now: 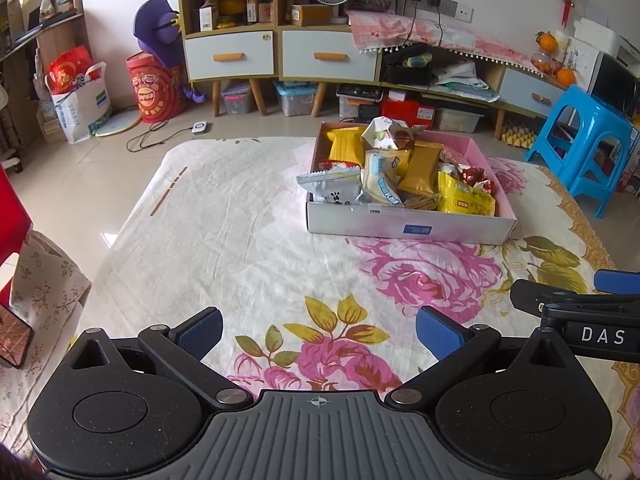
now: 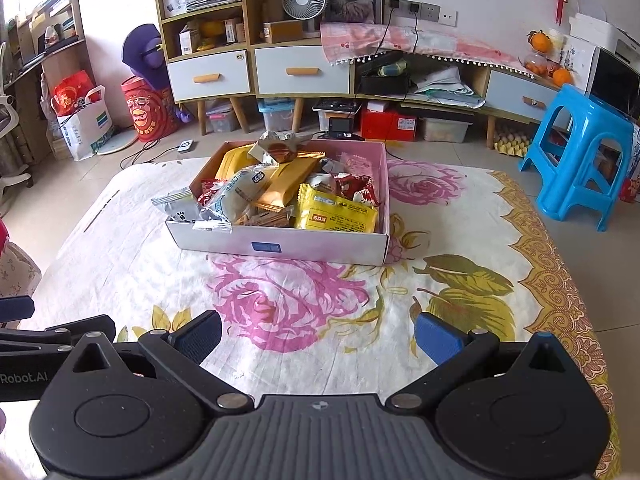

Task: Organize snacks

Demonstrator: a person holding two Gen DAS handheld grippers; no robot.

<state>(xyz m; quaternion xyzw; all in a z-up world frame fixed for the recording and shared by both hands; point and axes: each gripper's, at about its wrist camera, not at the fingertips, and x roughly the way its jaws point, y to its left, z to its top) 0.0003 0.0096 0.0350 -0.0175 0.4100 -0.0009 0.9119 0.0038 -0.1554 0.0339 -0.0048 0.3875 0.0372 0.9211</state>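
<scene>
A shallow pink-and-white box (image 1: 408,227) (image 2: 280,245) sits on the flowered cloth, heaped with several snack packets: a yellow packet (image 1: 466,200) (image 2: 336,213), a gold one (image 1: 420,168) (image 2: 286,186), a silver paw-print packet (image 1: 332,188) (image 2: 178,205) hanging over the left corner. My left gripper (image 1: 319,330) is open and empty, low over the cloth, well short of the box. My right gripper (image 2: 319,334) is likewise open and empty in front of the box. Each gripper shows at the edge of the other's view.
The flowered cloth (image 1: 224,232) (image 2: 452,216) covers a low table. A blue plastic stool (image 1: 588,136) (image 2: 580,152) stands on the right. Wooden cabinets (image 1: 280,52) (image 2: 256,68) with drawers line the back wall. Bags and a red drum (image 1: 154,88) sit at the left.
</scene>
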